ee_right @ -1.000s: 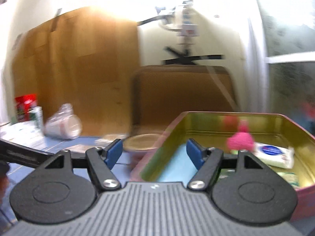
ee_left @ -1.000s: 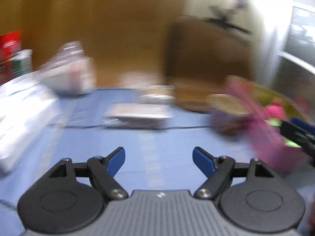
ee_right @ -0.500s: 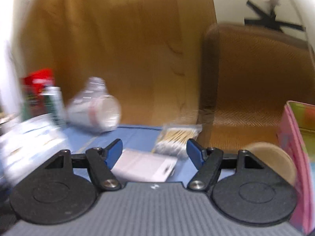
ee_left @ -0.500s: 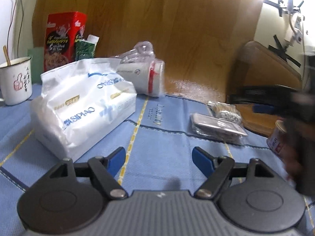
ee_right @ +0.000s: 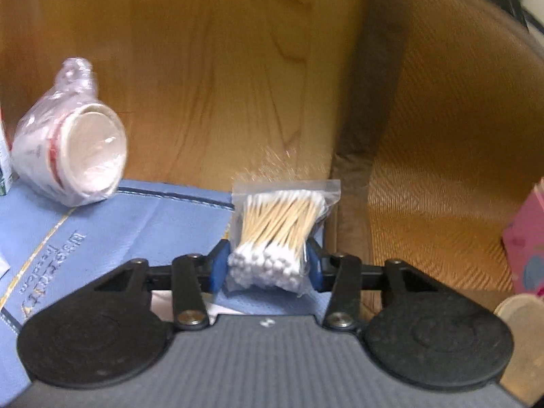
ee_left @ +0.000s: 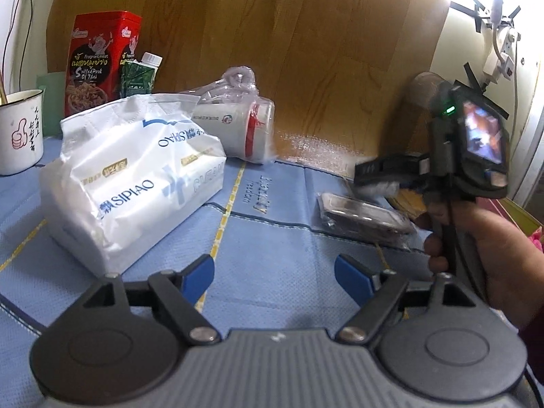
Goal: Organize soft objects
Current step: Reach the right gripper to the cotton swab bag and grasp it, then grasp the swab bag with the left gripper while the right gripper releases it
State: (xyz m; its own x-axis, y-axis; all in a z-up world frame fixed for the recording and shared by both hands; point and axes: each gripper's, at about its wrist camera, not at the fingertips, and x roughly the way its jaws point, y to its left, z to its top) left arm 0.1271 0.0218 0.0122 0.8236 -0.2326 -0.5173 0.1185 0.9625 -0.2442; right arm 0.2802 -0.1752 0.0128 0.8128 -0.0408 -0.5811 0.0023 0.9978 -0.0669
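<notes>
My right gripper (ee_right: pixel 267 267) is shut on a clear bag of cotton swabs (ee_right: pixel 277 229) at the back edge of the blue cloth (ee_right: pixel 142 217); its blue pads squeeze the bag's near end. In the left wrist view the right gripper (ee_left: pixel 377 178) shows at the right with the bag's white end in it. My left gripper (ee_left: pixel 273 277) is open and empty above the cloth (ee_left: pixel 272 238). A white SIPIAO tissue pack (ee_left: pixel 132 176) lies left of it. A flat clear packet (ee_left: pixel 360 217) lies ahead right.
A bagged stack of paper cups (ee_left: pixel 238 129) lies at the back, also in the right wrist view (ee_right: pixel 71 156). A red tin (ee_left: pixel 98 64), green carton (ee_left: pixel 139 71) and white mug (ee_left: pixel 20 129) stand far left. A brown chair back (ee_right: pixel 452 136) and pink tin (ee_right: pixel 525 238) are at right.
My right gripper moved forward and closed on the cotton swab bag. My left gripper turned left from the pink tin toward the tissue pack and stays open.
</notes>
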